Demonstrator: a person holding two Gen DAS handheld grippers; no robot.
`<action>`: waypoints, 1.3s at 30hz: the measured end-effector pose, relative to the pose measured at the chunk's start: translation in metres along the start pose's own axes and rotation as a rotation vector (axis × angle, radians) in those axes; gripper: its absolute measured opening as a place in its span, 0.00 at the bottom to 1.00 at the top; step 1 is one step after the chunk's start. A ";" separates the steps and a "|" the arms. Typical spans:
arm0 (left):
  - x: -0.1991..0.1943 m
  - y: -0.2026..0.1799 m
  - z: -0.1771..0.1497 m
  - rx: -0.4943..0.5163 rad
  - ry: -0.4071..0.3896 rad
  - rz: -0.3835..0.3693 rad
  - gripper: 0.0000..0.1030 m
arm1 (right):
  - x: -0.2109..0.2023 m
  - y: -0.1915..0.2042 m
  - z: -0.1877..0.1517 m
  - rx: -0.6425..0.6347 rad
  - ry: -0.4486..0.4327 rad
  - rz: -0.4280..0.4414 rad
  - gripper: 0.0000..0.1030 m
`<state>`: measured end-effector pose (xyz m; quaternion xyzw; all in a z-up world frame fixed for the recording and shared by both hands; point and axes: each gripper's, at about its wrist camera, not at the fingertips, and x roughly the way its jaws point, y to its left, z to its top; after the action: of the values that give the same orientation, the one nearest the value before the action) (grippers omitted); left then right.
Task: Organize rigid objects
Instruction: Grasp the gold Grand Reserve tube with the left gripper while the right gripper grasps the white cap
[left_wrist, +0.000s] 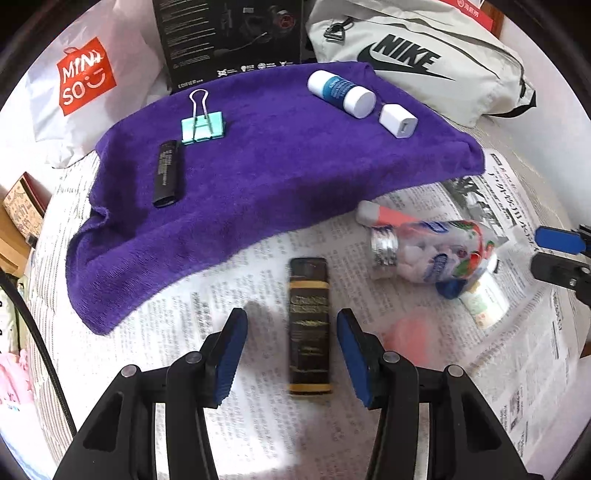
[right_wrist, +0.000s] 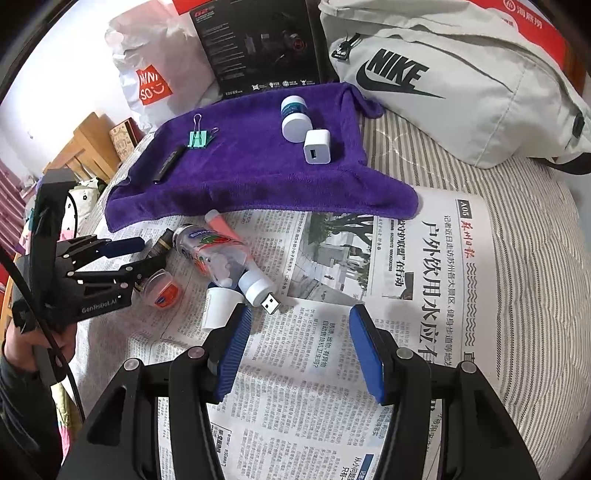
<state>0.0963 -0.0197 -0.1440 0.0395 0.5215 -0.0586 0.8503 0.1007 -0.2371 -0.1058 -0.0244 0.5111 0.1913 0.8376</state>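
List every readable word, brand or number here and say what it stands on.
"MINISO": red panel on the white plastic bag
"NIKE": grey fabric bag
"EDIFIER": black cardboard box
"GenRobot.AI": black left gripper
"A05": printed newspaper, beside large Chinese headlines
Dark rectangular lighter with gold lettering: blurred
Clear candy bottle label: too small

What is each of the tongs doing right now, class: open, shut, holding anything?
Left tongs: open, astride the dark lighter, not gripping it.
Right tongs: open, holding nothing, over the newspaper.
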 end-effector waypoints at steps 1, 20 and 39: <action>-0.001 -0.002 -0.002 0.006 -0.003 0.001 0.47 | 0.001 0.001 0.001 -0.006 0.003 -0.004 0.54; -0.002 0.017 -0.003 -0.063 -0.043 -0.017 0.34 | 0.041 0.033 0.012 -0.206 0.059 -0.036 0.51; 0.000 0.021 -0.002 -0.102 -0.076 -0.011 0.22 | 0.040 0.010 0.006 -0.158 0.035 -0.076 0.23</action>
<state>0.0980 0.0011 -0.1449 -0.0090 0.4915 -0.0381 0.8700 0.1189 -0.2146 -0.1357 -0.1131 0.5079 0.1985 0.8305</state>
